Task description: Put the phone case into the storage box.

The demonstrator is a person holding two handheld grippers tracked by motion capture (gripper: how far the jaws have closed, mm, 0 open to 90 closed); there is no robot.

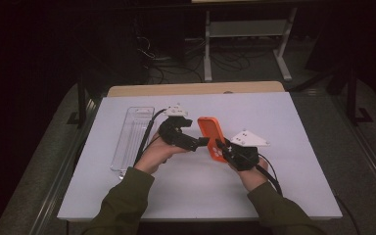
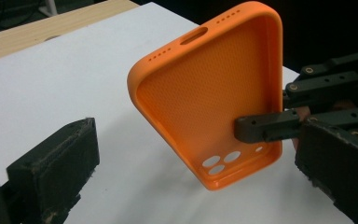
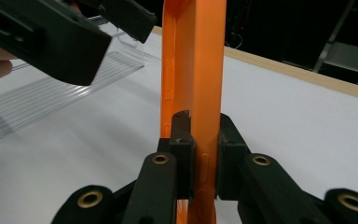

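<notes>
Nearest, at the bottom edge of the high view: two olive-green sleeves [image 1: 127, 200], the forearms of the person at the white worktop [image 1: 293, 161].

Right tool [image 1: 221, 147]: black two-jaw unit with a grey three-cornered plate, in the person's right hand. Jaws clamped on the side wall of the orange soft-plastic phone case [image 1: 212, 137], near the end with the camera cut-outs; in the right gripper view the pads press on either face of that wall [image 3: 200, 154].

Orange phone case: held clear above the worktop, roughly upright, hollow textured inside turned toward the left tool [image 2: 214, 93], port-slot end uppermost.

Left tool [image 1: 203, 142]: black, same make, in the left hand. Jaws stand wide, one to each side of the case, not pressing on it.

Clear ribbed plastic tray [image 1: 133, 139]: long and narrow, lying flat on the worktop's left part, beyond the left forearm.

Farther off: pale wooden board edge [image 1: 196, 89] behind the white sheet, then a white metal frame [image 1: 245, 39] on the dark floor.
</notes>
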